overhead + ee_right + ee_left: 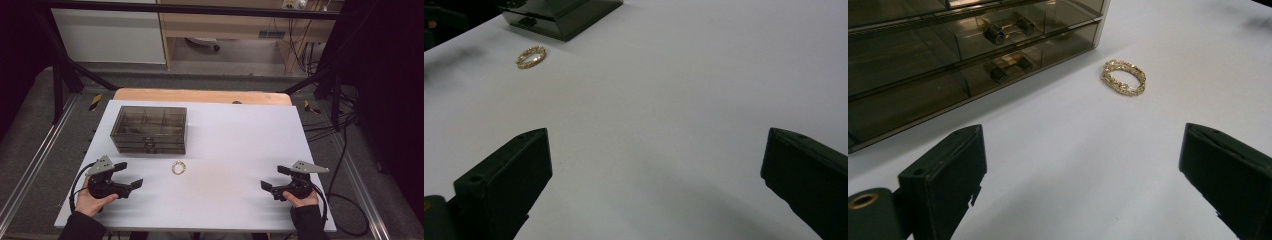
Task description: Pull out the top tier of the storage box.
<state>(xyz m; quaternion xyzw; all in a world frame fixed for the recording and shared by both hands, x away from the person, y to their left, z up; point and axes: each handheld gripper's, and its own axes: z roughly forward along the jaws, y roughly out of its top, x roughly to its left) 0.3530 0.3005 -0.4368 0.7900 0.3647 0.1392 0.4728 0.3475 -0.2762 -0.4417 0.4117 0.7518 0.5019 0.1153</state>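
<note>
A gold chain bracelet lies coiled on the white table, just in front of a smoky transparent drawer box. My left gripper rests at the front left, open, pointing toward the bracelet with nothing between its jaws. The box shows small dark handles on its drawer fronts. At the front right my right gripper is open and holds nothing; the bracelet lies far ahead of it, with the box corner beyond.
A wooden board edges the table's far side. Black frame posts and cables flank the table. Wide bare white surface lies between the two grippers.
</note>
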